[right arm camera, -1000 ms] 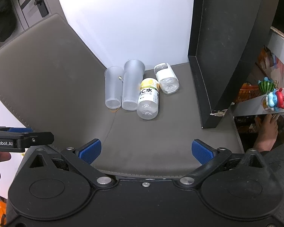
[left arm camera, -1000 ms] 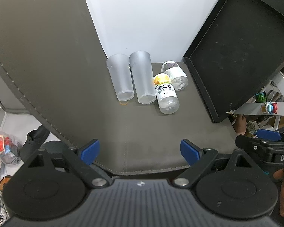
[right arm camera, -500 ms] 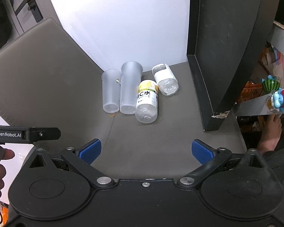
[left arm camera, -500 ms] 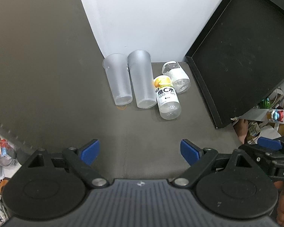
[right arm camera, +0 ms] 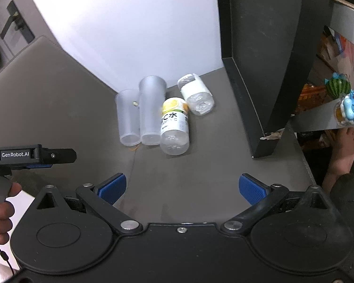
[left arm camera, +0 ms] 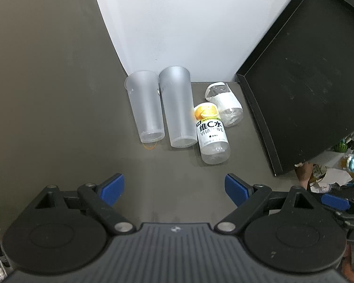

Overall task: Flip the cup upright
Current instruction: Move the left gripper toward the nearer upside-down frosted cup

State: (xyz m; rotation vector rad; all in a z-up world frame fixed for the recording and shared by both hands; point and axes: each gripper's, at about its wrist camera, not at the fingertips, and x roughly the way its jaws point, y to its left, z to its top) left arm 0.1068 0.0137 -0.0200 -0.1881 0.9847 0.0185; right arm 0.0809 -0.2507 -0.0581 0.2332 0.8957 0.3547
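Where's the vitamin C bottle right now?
In both wrist views the vitamin C bottle lies on the grey mat, directly right of the taller frosted cup, with the white-labelled bottle at its far right.

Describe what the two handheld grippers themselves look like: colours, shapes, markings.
The left gripper and the right gripper are both matte black, with two round discs, angled link arms with silver pivot bolts, and blue textured finger pads. The left one has a ribbed top plate and, seen from the right wrist, a white "GenRobot.AI" label. A bare hand grips its handle.
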